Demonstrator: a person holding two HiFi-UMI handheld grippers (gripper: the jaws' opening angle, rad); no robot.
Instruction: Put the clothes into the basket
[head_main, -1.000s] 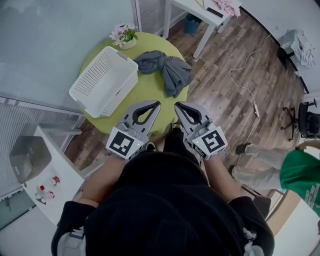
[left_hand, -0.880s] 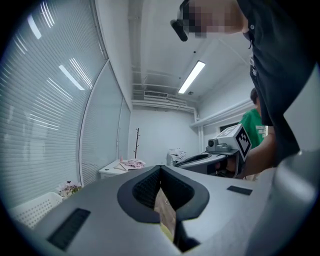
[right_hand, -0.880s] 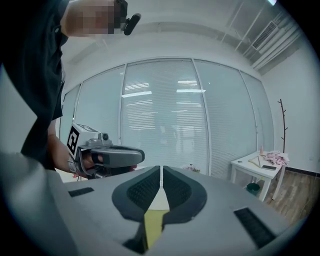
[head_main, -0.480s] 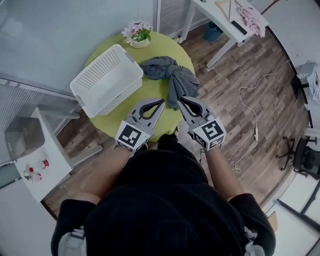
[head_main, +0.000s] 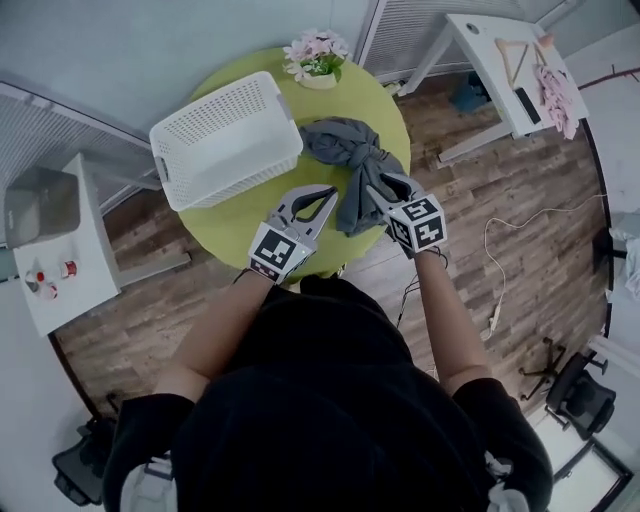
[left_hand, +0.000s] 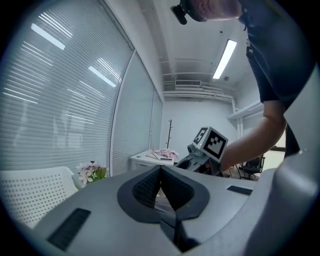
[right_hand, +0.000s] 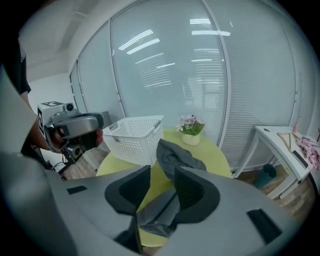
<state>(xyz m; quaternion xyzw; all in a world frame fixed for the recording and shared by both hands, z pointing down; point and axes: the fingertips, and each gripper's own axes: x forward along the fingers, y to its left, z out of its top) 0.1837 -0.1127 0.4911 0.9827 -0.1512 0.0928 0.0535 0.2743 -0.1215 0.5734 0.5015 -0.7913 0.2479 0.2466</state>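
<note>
A flower pot (head_main: 317, 62) stands at the round green table's (head_main: 228, 228) far edge.

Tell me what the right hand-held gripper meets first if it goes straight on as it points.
The grey garment on the table, most likely: its near end shows between the right hand-held gripper's jaws, which have just been opening.

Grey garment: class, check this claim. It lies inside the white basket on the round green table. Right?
Wrong in one respect: the grey garment lies beside the white basket, not inside it, on the round green table. The head view shows this.
</note>
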